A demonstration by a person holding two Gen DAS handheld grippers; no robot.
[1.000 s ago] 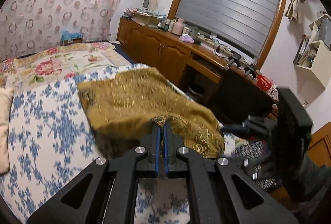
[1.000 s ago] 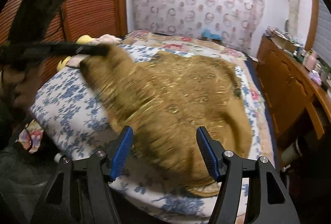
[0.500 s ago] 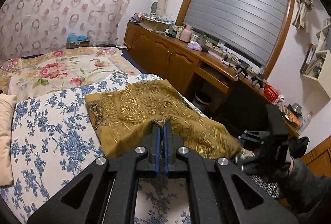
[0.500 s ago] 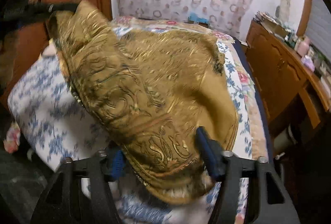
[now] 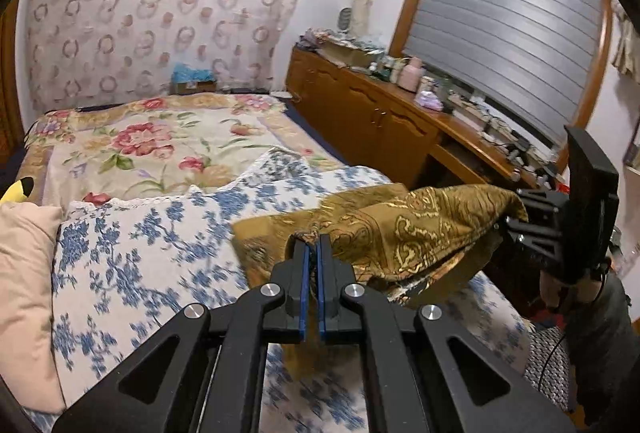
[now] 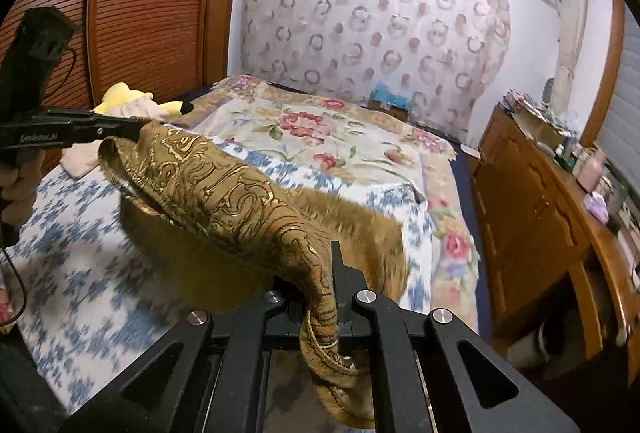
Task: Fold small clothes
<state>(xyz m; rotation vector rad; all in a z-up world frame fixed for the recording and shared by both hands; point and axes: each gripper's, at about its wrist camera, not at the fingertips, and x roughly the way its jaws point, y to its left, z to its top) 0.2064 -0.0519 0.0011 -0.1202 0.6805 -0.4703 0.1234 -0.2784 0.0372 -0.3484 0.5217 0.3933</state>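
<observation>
Between left jaws: left gripper (image 5: 311, 265) clamped tight on a corner of the gold-brown paisley woven cloth (image 5: 408, 229).
Between right jaws: right gripper (image 6: 320, 297) pinches another corner; edge stretched taut, likely for folding.
Beyond jaws: cloth's far end trails on blue-floral white bedspread (image 5: 140, 253).

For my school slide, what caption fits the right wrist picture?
Both grippers, right gripper and left gripper, pinch the gold patterned cloth above the floral bed.

Home bedroom — floral-quilted bed (image 5: 160, 153), wooden dresser (image 5: 372, 113), patterned curtain (image 6: 372, 17).
</observation>
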